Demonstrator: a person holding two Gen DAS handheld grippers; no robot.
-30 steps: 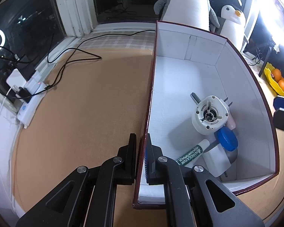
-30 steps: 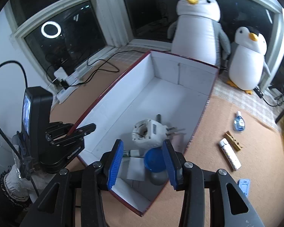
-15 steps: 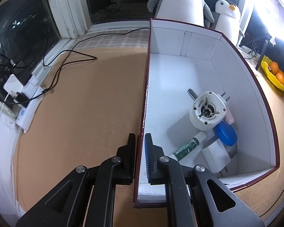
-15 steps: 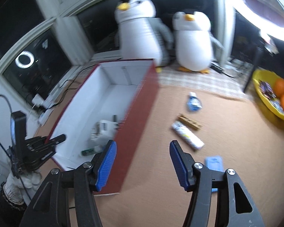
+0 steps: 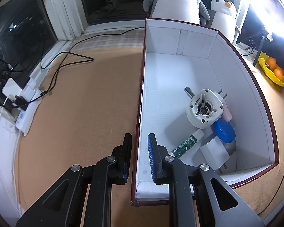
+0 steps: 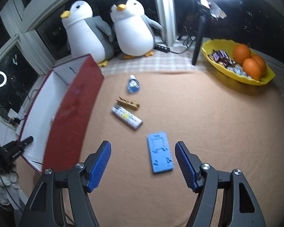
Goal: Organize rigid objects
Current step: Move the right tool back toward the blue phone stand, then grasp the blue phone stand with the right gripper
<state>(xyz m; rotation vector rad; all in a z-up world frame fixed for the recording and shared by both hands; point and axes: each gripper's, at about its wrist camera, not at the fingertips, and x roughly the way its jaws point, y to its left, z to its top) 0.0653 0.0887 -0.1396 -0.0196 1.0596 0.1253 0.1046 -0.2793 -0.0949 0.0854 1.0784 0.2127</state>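
Note:
A red box with white inside (image 5: 179, 79) holds a white round part (image 5: 204, 111), a blue lid (image 5: 224, 130), a green-labelled tube (image 5: 185, 145) and a white adapter (image 5: 214, 153). My left gripper (image 5: 139, 158) straddles the box's left wall with its jaws slightly apart, a small gap showing on each side of the wall. My right gripper (image 6: 143, 164) is open and empty above the tan mat, with a blue flat plastic piece (image 6: 160, 152) between its fingers. Beyond that lie a white tube (image 6: 126, 117), a wooden clothespin (image 6: 127, 103) and a small blue bottle (image 6: 133, 84). The box's red outer wall (image 6: 73, 109) stands at the left.
Two plush penguins (image 6: 108, 30) stand behind the box. A yellow bowl with oranges and sweets (image 6: 238, 62) sits at the far right beside a tripod leg (image 6: 197, 43). A power strip with cables (image 5: 26, 102) lies on the left by the window.
My right gripper has swung right, from over the box to above the mat and the blue piece, and opened wider. My left gripper's jaws have loosened from the box wall.

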